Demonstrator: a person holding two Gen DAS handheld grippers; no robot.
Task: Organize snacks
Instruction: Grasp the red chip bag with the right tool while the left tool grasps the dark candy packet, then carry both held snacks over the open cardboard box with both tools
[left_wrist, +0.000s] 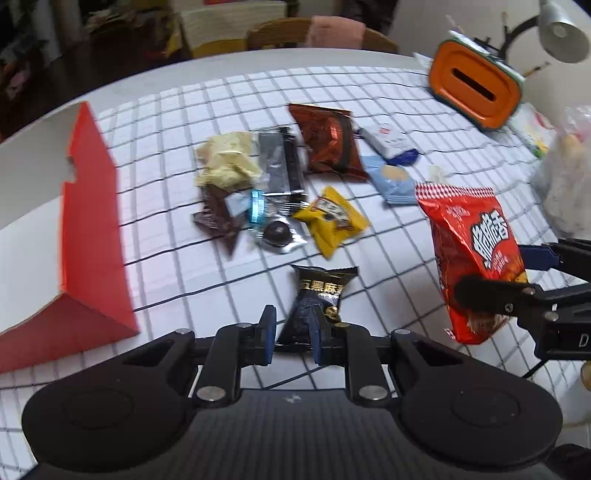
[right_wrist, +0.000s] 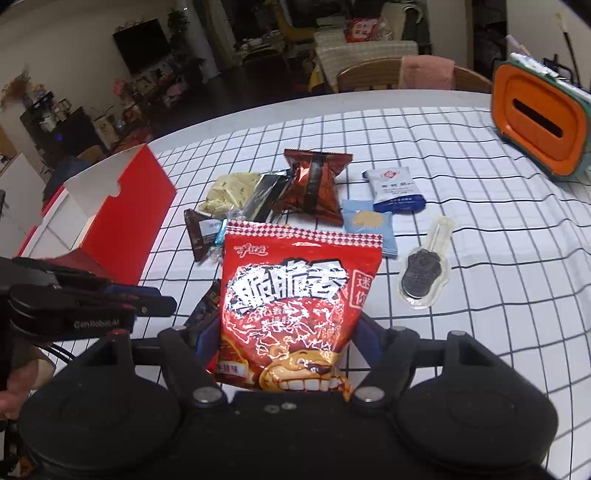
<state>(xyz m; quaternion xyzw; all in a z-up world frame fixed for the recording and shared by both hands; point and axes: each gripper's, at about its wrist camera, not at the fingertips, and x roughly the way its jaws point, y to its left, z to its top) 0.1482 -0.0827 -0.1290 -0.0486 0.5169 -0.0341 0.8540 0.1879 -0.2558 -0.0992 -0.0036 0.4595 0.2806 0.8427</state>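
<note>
Now both tongs (left_wrist: 291, 334) (right_wrist: 282, 345) around packets (left_wrist: 317, 299) (right_wrist: 288, 314).

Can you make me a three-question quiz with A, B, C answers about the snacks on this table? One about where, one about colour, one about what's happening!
1. Where is the red box?
A. left of the snack pile
B. on the chair
C. under the lamp

2. What colour is the bag in the right gripper?
A. blue
B. red
C. green

3. What is the left gripper doing?
A. holding nothing
B. pinching the black packet
C. lifting the box

Answers: 1 A, the box stands at the cloth's left edge. 2 B, the red bag fills its fingers. 3 B, the blue pads close on the packet's bottom end.
</note>
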